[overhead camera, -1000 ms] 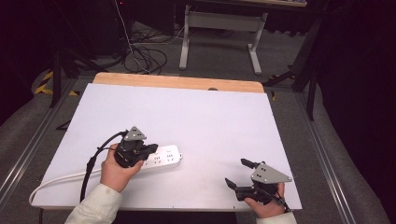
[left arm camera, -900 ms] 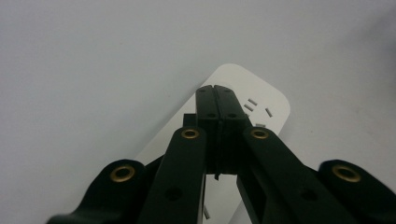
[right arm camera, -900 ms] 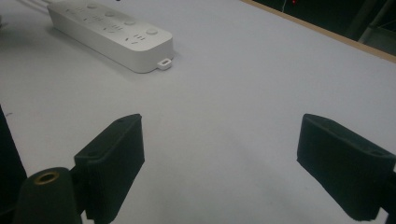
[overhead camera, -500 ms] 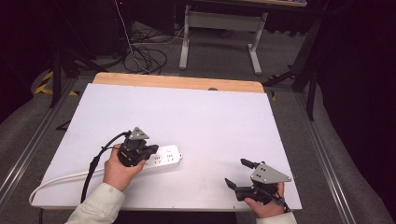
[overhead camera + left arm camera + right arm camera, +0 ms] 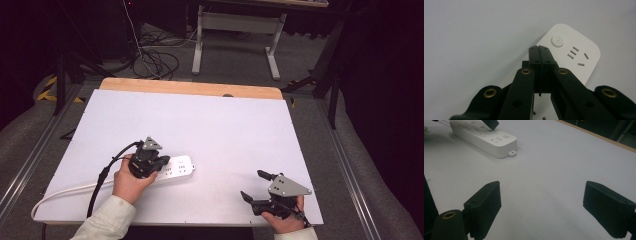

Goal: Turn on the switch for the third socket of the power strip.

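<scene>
White power strip [image 5: 172, 169] flat on the white table [image 5: 210, 125], near its front-left part; round button and slotted sockets on top, small tab at one end, white cord trailing left. No readable writing. Left gripper [image 5: 539, 53] over the strip, jaws pressed together. Right gripper [image 5: 256, 186] well apart near the front-right corner, jaws spread wide, empty.

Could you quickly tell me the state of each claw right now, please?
Left claw: shut, jaws pressed together with nothing between them, tips over the white plastic power strip.
Right claw: open, empty, above the white table.
</scene>
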Tool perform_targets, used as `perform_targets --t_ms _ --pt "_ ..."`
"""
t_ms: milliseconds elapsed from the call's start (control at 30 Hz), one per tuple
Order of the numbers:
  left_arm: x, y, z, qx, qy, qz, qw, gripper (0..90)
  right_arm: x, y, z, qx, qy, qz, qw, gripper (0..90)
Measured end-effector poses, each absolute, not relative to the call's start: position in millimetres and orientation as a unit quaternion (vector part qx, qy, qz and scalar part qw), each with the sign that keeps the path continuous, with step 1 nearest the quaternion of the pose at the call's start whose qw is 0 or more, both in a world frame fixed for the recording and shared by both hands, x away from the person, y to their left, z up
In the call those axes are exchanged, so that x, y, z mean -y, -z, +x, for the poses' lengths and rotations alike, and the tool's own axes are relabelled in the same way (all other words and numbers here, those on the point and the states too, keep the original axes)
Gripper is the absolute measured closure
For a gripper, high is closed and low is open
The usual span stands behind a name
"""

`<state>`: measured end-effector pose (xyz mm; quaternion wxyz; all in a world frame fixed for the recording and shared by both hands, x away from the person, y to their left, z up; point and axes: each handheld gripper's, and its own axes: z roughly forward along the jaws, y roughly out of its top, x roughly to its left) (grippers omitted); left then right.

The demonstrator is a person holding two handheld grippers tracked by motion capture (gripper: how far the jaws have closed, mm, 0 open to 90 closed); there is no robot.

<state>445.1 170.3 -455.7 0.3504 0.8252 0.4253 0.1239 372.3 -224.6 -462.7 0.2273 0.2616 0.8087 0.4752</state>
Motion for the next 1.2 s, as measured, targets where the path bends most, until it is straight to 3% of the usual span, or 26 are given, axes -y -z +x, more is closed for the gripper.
perform_targets --t_ms 1200 --pt "-163.2 458.7 441.0 -0.407 -0.158 0.837 0.331 90.0 223.7 462.2 371.0 -0.806 -0.482 0.263 0.221 15.5"
